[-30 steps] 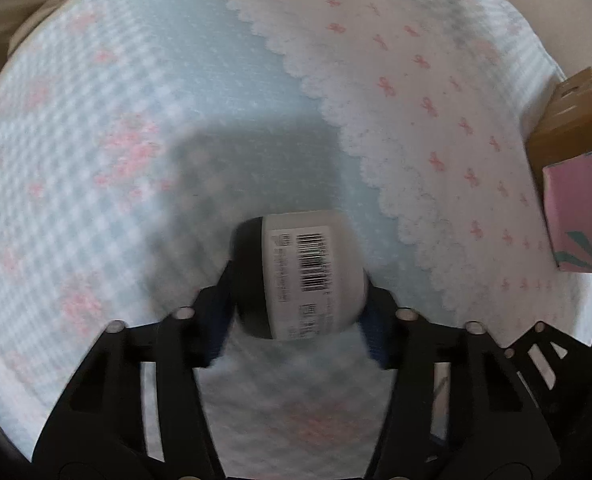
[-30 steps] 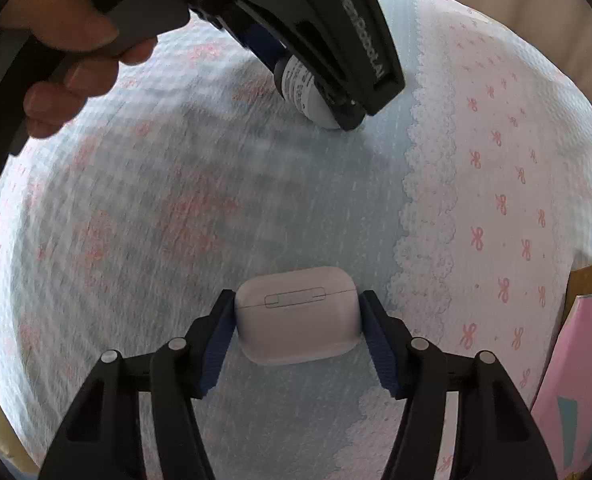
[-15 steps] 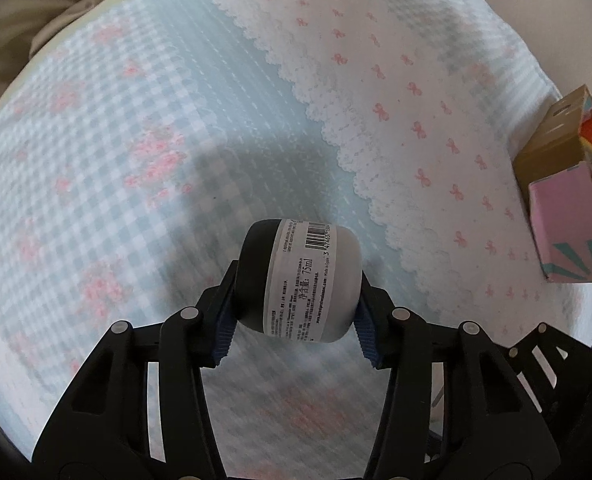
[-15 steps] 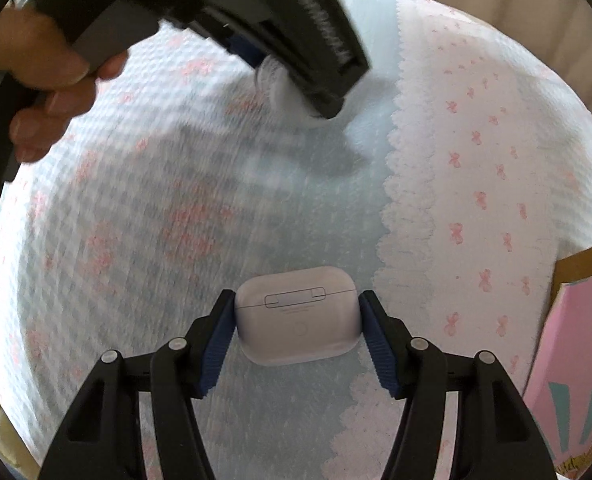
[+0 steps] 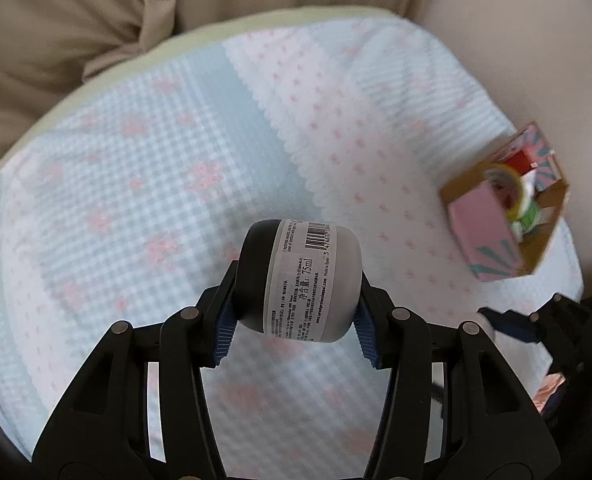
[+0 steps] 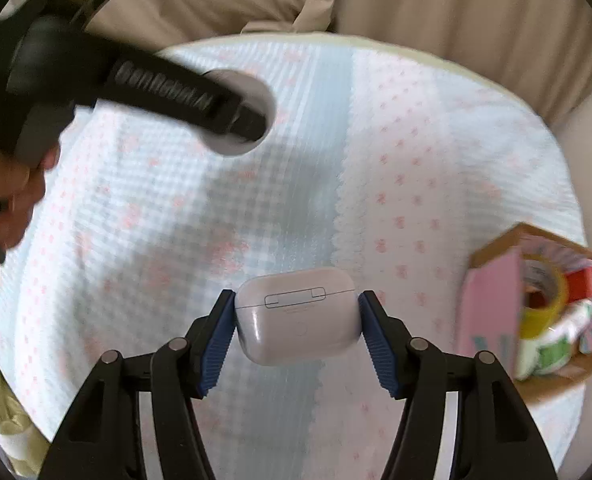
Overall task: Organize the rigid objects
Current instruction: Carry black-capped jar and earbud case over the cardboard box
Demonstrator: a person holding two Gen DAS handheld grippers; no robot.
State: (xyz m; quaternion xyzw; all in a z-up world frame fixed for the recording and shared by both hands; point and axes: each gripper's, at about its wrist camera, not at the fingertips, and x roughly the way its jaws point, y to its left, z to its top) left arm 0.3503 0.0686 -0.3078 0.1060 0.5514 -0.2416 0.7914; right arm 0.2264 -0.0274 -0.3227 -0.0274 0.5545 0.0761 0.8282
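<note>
**Jar and earbud case, both held clear of the bed**

The small squat jar with a black cap, frosted grey body and white barcode label [image 5: 299, 280] lies sideways in the left tool [image 5: 296, 316], blue ribbed pads pinching cap end and base. It looks stiff and fairly light, but the rounded, smooth sides could roll or slip, so the flat ends are the sound place to hold it. The glossy white rounded-rectangle earbud case [image 6: 297, 316] sits clamped across its short ends in the right tool [image 6: 297, 328], hinge side facing the camera; hard, light and slick, it should need steady pressure.

Below both is the bed's blue gingham cover with a white scalloped, pink-bowed panel [image 6: 395, 200], bare and soft, with plenty of open room. Toward its right edge stands the pink-and-brown cardboard box [image 6: 491, 308], open-topped and already crowded with tape rolls, leaving a tight entry. Beyond the bed's far edge hangs a beige curtain [image 5: 76, 20].
</note>
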